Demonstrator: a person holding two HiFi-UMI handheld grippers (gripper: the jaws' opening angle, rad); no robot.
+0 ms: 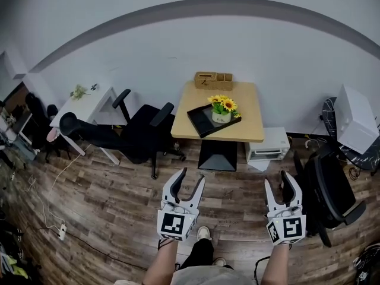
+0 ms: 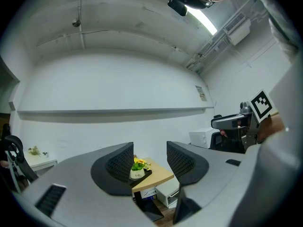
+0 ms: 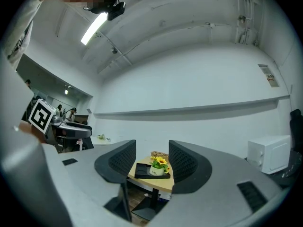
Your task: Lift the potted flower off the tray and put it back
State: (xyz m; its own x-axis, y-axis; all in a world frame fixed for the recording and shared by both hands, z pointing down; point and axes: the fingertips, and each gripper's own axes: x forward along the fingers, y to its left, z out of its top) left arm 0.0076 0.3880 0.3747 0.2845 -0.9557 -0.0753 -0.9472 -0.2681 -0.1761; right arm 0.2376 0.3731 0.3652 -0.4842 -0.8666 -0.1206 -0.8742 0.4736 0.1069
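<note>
Office room, small wooden table (image 1: 249, 132) well ahead; potted flower (image 1: 222, 110) upright on black tray (image 1: 198, 119); left gripper (image 1: 193, 178), right gripper (image 1: 276, 180) both agape, empty; pot likely light, rigid, smooth; blooms soft; grasp pot sides.

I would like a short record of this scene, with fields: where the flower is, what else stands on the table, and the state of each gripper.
potted flower: upright on the tray, not lifted
tray: black, on the table, set at an angle
table: wooden, near the wall
other item: wooden box at the table's far edge
left gripper: open, holding nothing, away from the table
right gripper: open, holding nothing, away from the table
</note>
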